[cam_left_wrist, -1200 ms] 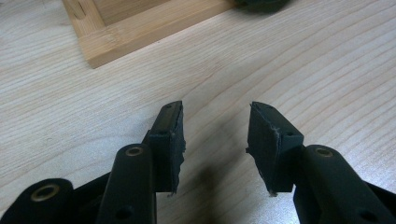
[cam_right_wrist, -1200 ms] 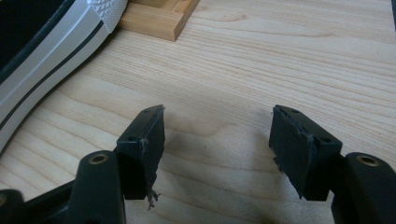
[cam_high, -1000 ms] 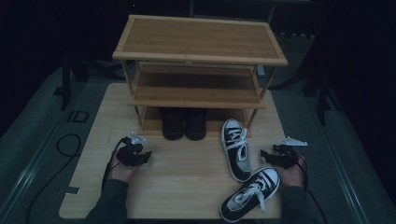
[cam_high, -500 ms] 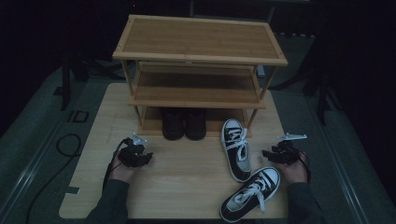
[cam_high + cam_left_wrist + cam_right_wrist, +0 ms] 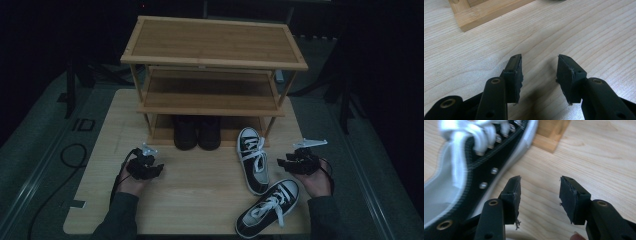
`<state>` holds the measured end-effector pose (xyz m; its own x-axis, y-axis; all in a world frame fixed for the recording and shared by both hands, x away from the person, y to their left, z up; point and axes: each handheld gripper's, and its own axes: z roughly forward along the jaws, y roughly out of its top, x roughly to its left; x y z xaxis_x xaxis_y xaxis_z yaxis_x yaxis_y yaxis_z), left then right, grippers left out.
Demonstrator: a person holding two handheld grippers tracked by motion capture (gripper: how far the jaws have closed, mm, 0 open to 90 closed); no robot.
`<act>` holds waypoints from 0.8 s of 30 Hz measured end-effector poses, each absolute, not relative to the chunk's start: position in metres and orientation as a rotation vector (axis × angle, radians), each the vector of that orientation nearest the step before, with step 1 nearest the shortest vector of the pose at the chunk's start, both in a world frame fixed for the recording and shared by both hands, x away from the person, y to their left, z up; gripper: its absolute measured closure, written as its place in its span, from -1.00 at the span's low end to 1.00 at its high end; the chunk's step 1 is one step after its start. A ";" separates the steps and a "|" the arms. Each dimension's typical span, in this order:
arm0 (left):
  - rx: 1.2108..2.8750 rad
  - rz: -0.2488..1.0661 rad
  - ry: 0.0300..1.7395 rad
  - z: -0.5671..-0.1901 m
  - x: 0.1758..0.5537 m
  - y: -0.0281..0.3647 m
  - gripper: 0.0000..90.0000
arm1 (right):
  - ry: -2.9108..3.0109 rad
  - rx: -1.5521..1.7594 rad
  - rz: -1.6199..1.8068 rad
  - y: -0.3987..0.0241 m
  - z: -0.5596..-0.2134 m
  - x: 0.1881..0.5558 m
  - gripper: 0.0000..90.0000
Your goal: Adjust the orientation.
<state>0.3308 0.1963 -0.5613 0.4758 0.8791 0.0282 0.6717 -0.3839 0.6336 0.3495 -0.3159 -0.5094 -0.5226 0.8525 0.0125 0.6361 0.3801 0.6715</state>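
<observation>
Two black-and-white sneakers lie on the table's right side: one (image 5: 253, 160) points at the rack and the other (image 5: 268, 209) lies slanted near the front edge. My right gripper (image 5: 284, 163) hovers just right of the first sneaker (image 5: 474, 170). Its jaws (image 5: 540, 188) have just been closing, with only bare wood between them, and it is open. My left gripper (image 5: 154, 168) rests at the front left, open (image 5: 539, 67) over empty tabletop.
A three-tier bamboo shoe rack (image 5: 215, 42) stands at the back of the wooden table (image 5: 200, 200). A pair of black shoes (image 5: 197, 132) sits under its lowest shelf. Rack feet show near both grippers (image 5: 486, 11) (image 5: 551, 135). A cable (image 5: 75, 155) lies on the floor at left.
My right gripper has lifted and drifted slightly to the right, away from the front sneaker. The left gripper and both sneakers have stayed put.
</observation>
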 end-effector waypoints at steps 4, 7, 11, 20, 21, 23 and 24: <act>2.173 0.489 1.279 -0.561 0.331 0.196 0.24 | 2.327 1.255 0.908 -0.306 -0.499 0.344 0.18; 2.169 0.484 1.280 -0.562 0.331 0.197 0.24 | 2.359 1.233 0.912 -0.297 -0.496 0.341 0.21; 2.166 0.480 1.281 -0.562 0.331 0.197 0.23 | 2.376 1.213 0.933 -0.289 -0.492 0.338 0.25; 2.166 0.477 1.282 -0.562 0.331 0.198 0.23 | 2.424 1.162 0.912 -0.267 -0.490 0.340 0.30; 2.165 0.475 1.281 -0.562 0.331 0.198 0.23 | 2.433 1.160 0.887 -0.264 -0.491 0.341 0.36; 2.164 0.474 1.281 -0.562 0.331 0.198 0.23 | 2.442 1.171 0.823 -0.257 -0.495 0.345 0.48; 2.164 0.472 1.280 -0.562 0.331 0.198 0.23 | 2.438 1.192 0.798 -0.255 -0.497 0.347 0.52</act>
<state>0.3311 0.1981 -0.5618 0.4781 0.8783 0.0111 0.6750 -0.3755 0.6351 0.3473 -0.2546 -0.4970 -0.6051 0.7955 -0.0334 0.6218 0.4983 0.6042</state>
